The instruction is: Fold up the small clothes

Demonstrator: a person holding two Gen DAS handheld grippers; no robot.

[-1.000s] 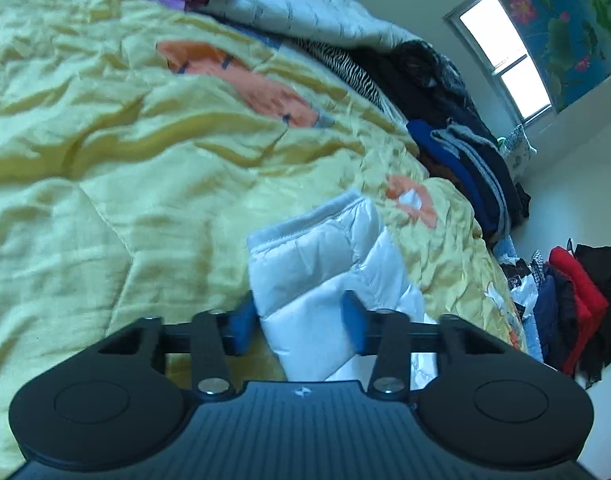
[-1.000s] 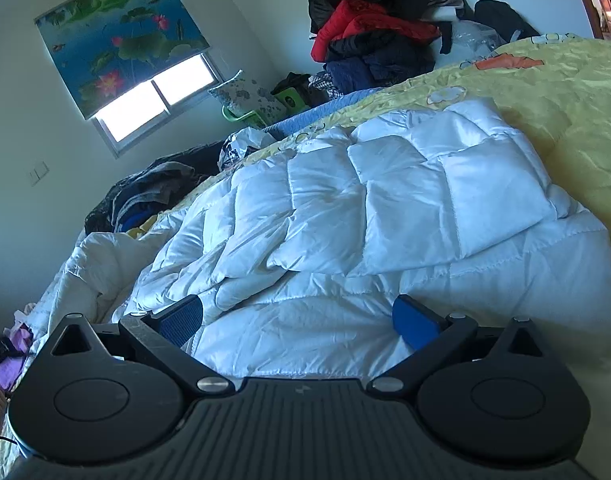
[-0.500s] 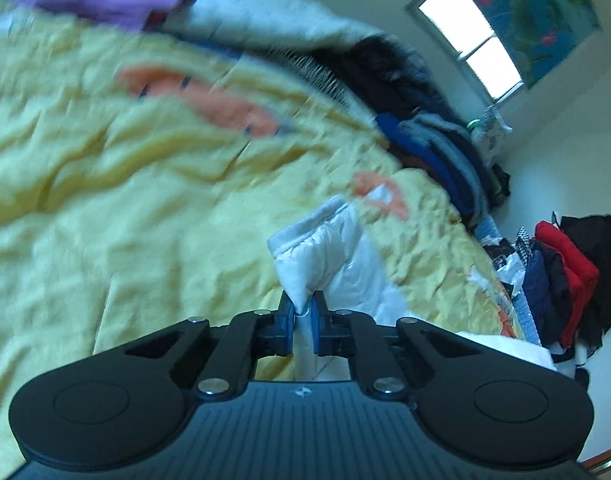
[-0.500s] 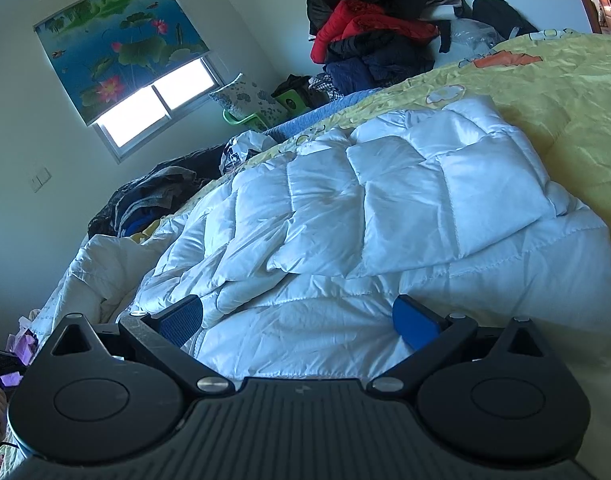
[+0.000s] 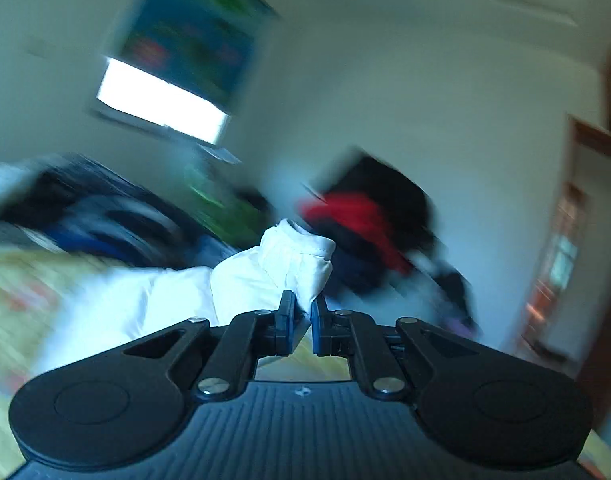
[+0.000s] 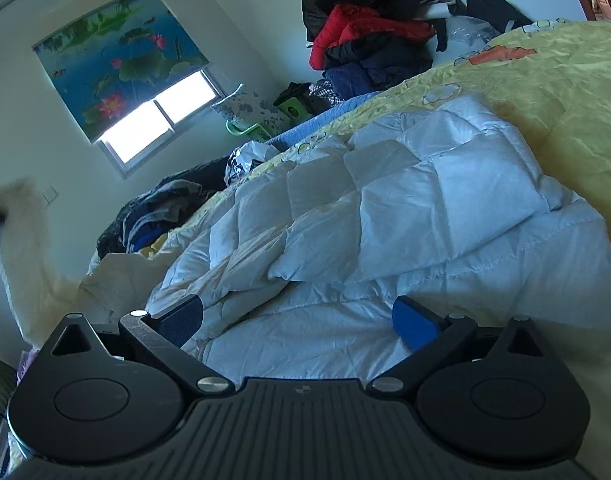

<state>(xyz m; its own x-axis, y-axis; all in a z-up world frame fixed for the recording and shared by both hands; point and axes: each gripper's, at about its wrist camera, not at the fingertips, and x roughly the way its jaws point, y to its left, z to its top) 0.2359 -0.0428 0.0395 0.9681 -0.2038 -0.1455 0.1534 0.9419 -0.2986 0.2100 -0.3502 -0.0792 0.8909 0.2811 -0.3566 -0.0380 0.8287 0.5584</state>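
A white quilted puffer jacket (image 6: 385, 216) lies spread on the yellow bedspread (image 6: 553, 80). My left gripper (image 5: 302, 314) is shut on the jacket's sleeve cuff (image 5: 289, 260) and holds it lifted above the bed; that view is motion-blurred. The raised sleeve shows blurred at the left edge of the right wrist view (image 6: 21, 240). My right gripper (image 6: 301, 316) is open and empty, its jaws wide apart just above the jacket's body near its lower part.
A pile of red, black and navy clothes (image 6: 369, 36) stands beyond the bed's far end. Dark clothes (image 6: 157, 216) are heaped along the bed's left side under the window (image 6: 157, 120). A wooden door frame (image 5: 585, 240) is at the right.
My left gripper closed on the sleeve cuff, then lifted it and swung it up and round towards the jacket's body. My right gripper stayed open and almost still.
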